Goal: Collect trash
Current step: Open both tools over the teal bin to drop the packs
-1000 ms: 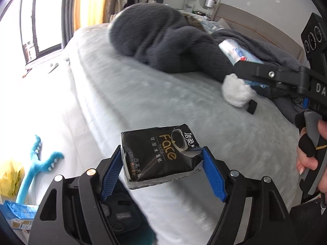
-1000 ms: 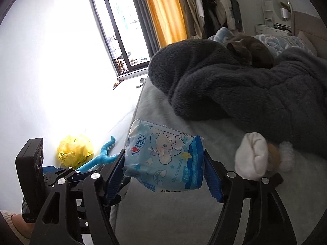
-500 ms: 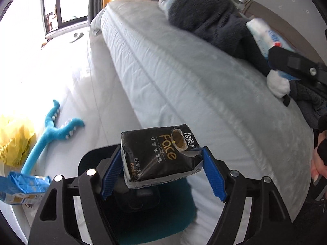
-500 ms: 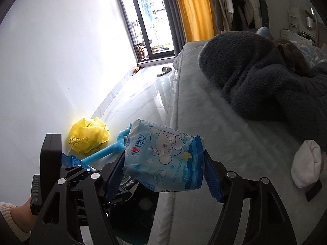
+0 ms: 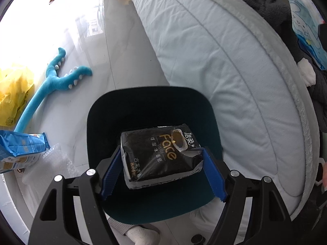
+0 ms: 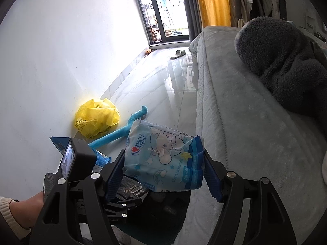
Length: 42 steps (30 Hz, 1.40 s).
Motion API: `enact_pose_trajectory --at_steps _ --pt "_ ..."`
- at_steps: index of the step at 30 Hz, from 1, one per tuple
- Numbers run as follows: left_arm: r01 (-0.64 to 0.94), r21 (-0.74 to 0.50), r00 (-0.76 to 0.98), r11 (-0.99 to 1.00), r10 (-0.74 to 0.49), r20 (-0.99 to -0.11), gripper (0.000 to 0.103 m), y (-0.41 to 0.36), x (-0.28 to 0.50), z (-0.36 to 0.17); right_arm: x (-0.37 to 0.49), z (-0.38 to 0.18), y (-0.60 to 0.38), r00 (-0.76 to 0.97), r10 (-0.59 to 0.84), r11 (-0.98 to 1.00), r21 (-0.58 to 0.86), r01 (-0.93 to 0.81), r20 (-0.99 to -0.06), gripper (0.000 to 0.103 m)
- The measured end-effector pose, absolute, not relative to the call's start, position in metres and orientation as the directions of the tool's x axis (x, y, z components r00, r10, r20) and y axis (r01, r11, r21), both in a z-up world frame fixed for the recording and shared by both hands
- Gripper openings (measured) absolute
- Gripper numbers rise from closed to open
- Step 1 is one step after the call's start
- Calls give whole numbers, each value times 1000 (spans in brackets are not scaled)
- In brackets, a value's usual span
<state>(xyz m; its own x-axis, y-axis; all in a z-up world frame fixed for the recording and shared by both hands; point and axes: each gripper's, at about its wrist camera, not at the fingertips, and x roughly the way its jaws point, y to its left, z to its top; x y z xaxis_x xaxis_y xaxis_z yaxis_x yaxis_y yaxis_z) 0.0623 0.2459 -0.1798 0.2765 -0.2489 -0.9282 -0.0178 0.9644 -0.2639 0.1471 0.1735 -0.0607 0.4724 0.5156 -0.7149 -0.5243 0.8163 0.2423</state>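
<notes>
My left gripper (image 5: 162,173) is shut on a black "Face" tissue pack (image 5: 159,155) and holds it right above the open dark teal trash bin (image 5: 96,122) on the floor beside the bed. My right gripper (image 6: 163,175) is shut on a light blue cartoon tissue pack (image 6: 163,159), held above the same bin (image 6: 173,210) and just right of the left gripper (image 6: 130,192). The blue pack also shows at the far right of the left wrist view (image 5: 304,26).
A grey bed (image 5: 224,51) with a dark fleece blanket (image 6: 286,57) runs along the right. On the floor lie a blue plush toy (image 5: 55,79), a yellow plastic bag (image 6: 96,118), a blue packet (image 5: 20,149) and bubble wrap (image 5: 59,163). A slipper (image 6: 178,54) lies near the window.
Both grippers moved off the bed toward the floor; the left now hangs over the bin's opening with the black pack. Both packs stay gripped.
</notes>
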Motion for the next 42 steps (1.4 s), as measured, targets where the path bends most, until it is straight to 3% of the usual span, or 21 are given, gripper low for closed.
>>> enact_pose_trajectory --at_steps 11,26,37,42 --pt "-35 -283 289 959 -261 -921 89 271 50 -174 156 -97 201 368 507 813 291 -504 -779 71" --pt "-51 -279 589 959 -197 -784 89 320 28 -104 151 -157 249 246 430 812 253 -525 -868 72" --pt "-55 -268 714 962 -149 -684 80 331 23 -65 147 -197 268 196 329 824 179 -538 -924 73" --pt "-57 -292 754 955 -150 -640 77 331 23 -46 147 -206 270 166 281 829 152 -539 -945 80"
